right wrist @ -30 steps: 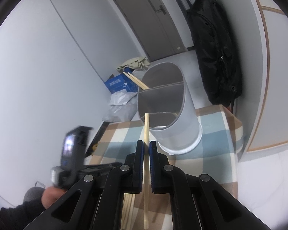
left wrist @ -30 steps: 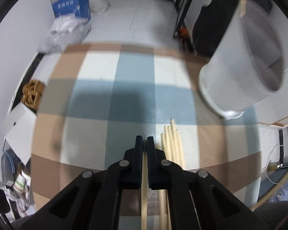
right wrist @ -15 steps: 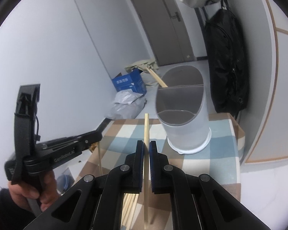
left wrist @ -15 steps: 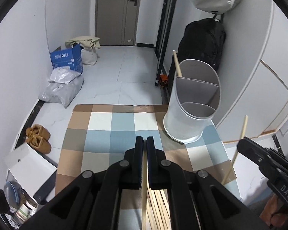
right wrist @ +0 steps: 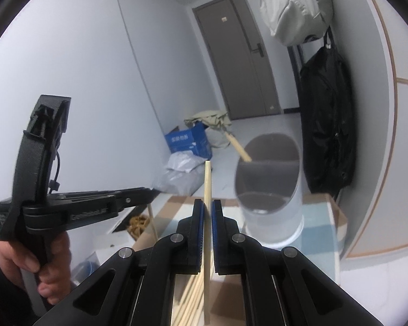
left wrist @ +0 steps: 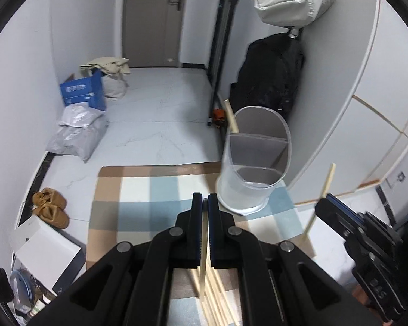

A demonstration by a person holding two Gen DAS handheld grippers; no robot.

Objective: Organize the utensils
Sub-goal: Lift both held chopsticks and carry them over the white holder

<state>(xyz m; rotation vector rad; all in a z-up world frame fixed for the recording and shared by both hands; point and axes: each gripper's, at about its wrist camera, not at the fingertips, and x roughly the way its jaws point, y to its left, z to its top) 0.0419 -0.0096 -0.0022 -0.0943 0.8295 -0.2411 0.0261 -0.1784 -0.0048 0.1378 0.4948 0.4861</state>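
Observation:
My left gripper (left wrist: 204, 202) is shut on a wooden chopstick (left wrist: 202, 269) that hangs down between its jaws, high above the checked mat (left wrist: 138, 190). My right gripper (right wrist: 208, 209) is shut on another chopstick (right wrist: 207, 179) that sticks up past its fingertips. Each gripper shows in the other's view: the right gripper (left wrist: 323, 200) at the right, the left gripper (right wrist: 151, 191) at the left, held by a hand. The white divided holder (left wrist: 254, 187) stands upright on the mat's far right corner, one chopstick (left wrist: 230, 118) leaning in its far compartment. Several loose chopsticks (left wrist: 217, 298) lie on the mat below.
A blue box (left wrist: 83, 92) and grey bags (left wrist: 76, 133) sit on the floor at the far left. Brown shoes (left wrist: 50, 206) and a white box (left wrist: 45, 247) lie left of the mat. A black bag (left wrist: 269, 73) hangs against the wall behind the holder.
The left gripper has risen from close over the mat, carrying its chopstick, and tilted forward so the room shows. The right gripper has shifted slightly, still gripping its chopstick.

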